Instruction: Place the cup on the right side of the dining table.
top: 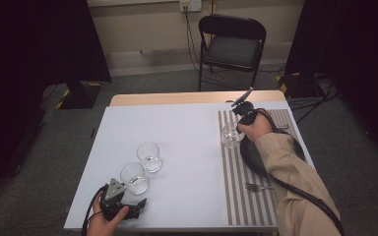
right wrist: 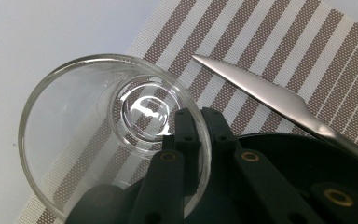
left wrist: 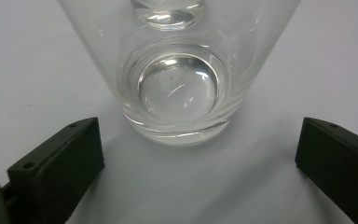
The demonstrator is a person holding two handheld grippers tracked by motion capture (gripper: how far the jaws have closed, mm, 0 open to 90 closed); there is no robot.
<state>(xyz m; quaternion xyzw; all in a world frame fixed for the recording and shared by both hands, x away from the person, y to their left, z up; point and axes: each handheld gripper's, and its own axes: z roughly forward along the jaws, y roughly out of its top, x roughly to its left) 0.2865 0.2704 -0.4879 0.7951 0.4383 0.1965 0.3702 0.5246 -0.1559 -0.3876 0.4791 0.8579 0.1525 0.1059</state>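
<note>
Three glasses, smooth and breakable: right gripper (right wrist: 198,126) pinches one glass (right wrist: 114,135) by its rim at the placemat's (top: 256,196) left edge; left gripper (left wrist: 198,154), jaws apart, faces another (left wrist: 177,70) near the table's (top: 187,128) front-left corner.

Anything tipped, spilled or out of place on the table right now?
Nothing spilled or broken. The knife lies slanted, its handle end resting on the black plate. The right gripper pinches the rim of a glass over the striped mat. The two other glasses stand upright and look empty.
</note>
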